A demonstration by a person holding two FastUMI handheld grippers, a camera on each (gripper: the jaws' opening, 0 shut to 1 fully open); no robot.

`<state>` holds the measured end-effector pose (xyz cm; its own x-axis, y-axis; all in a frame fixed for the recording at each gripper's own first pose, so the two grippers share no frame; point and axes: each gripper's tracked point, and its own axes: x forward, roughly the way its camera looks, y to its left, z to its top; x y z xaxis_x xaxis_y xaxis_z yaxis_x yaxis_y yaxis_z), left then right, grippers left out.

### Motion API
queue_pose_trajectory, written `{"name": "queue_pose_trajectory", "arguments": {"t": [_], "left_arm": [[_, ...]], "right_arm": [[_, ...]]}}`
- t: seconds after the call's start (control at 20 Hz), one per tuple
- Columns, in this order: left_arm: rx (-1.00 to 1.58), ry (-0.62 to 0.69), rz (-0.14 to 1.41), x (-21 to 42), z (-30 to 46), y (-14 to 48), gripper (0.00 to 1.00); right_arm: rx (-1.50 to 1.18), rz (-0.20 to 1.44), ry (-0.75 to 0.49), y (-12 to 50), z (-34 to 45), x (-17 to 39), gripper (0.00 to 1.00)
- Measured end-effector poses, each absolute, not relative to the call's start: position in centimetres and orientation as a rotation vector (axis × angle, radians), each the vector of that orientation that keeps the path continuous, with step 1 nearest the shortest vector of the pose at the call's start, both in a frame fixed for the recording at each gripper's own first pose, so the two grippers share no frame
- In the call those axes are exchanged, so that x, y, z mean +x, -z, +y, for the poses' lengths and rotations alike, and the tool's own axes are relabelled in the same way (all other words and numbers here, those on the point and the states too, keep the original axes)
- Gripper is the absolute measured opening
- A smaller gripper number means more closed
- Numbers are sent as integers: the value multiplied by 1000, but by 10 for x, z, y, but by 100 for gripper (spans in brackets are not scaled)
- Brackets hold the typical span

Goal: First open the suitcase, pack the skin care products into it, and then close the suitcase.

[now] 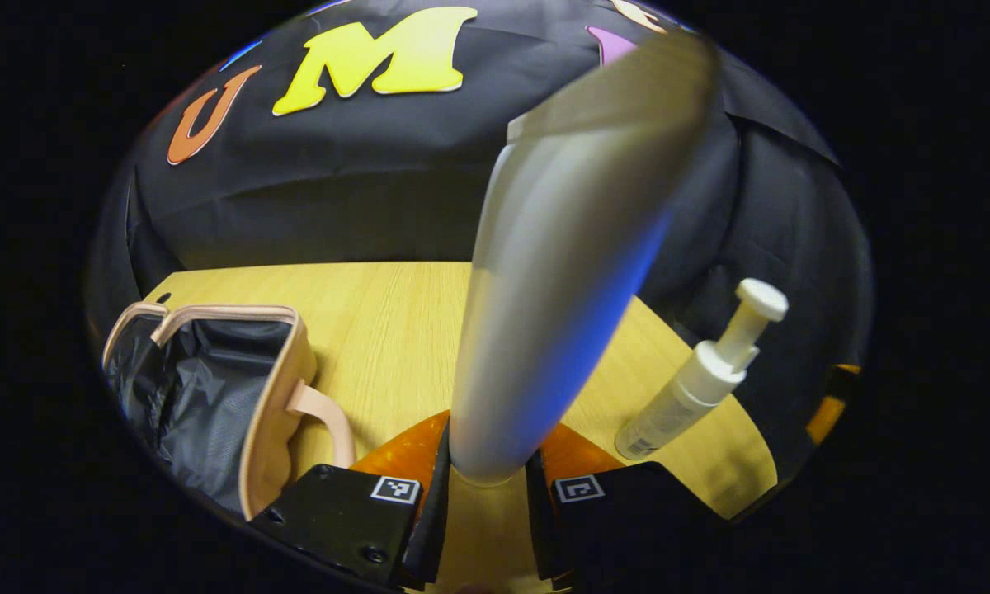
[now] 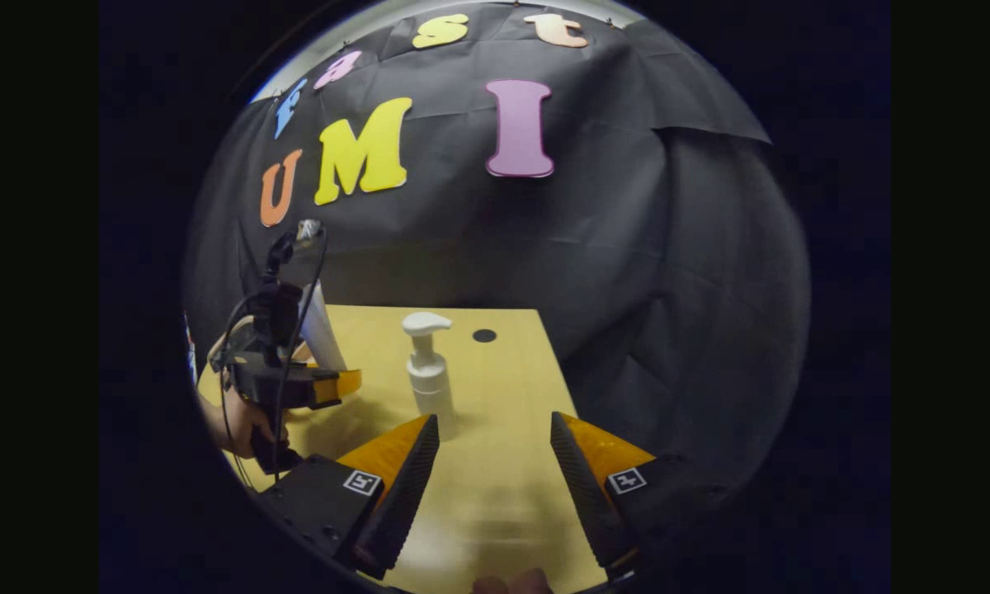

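In the left gripper view we saw the left tool (image 1: 487,487) clamped on the base of a tall white tube (image 1: 561,272), both fingers pressing its sides. The tube rose from the tool and leaned to the right, its flat crimped end high against the dark booth wall; its outline was blurred. To the left of the tool, at the near left of the wooden worktop (image 1: 388,330), lay the suitcase (image 1: 214,396), a small pale pink case lying open with a dark lining showing inside and a pink handle on the side towards the tool. To the right of the tube stood a white pump bottle (image 1: 693,388), well apart from the suitcase.

In the right gripper view the right tool (image 2: 495,462) was held wide open over the worktop (image 2: 503,495), with nothing between its fingers. The pump bottle (image 2: 429,371) stood upright just beyond its left finger, not touching it, and a small dark round spot (image 2: 484,336) marked the worktop farther off. At the left of this view we saw the left tool (image 2: 297,379), held by a hand (image 2: 235,425), with the white tube (image 2: 320,330) standing up out of it and cables trailing down its back. We could not make out the suitcase here.
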<state>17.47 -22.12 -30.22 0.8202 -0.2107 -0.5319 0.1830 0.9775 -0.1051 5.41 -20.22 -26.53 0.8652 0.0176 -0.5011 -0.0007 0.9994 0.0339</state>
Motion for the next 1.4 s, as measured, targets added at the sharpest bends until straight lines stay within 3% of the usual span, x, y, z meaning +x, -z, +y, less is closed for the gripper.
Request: {"name": "queue_pose_trajectory", "arguments": {"t": [0.35, 0.75, 1.0, 1.15, 1.35, 1.4], "left_arm": [[-115, 142, 572, 114, -162, 236, 45], [-222, -38, 597, 61, -79, 201, 45], [-236, -114, 612, 34, -45, 196, 45], [-256, -121, 622, 32, -33, 196, 45], [-231, -83, 611, 38, -13, 189, 45], [-216, -60, 610, 40, -9, 188, 45]], "right_arm": [[42, 548, -113, 323, -152, 113, 80], [92, 627, -83, 380, -146, 156, 80], [40, 634, -102, 391, -141, 163, 66], [13, 643, -94, 391, -144, 164, 52], [33, 676, -76, 370, -151, 148, 46], [33, 667, -71, 358, -155, 142, 49]]}}
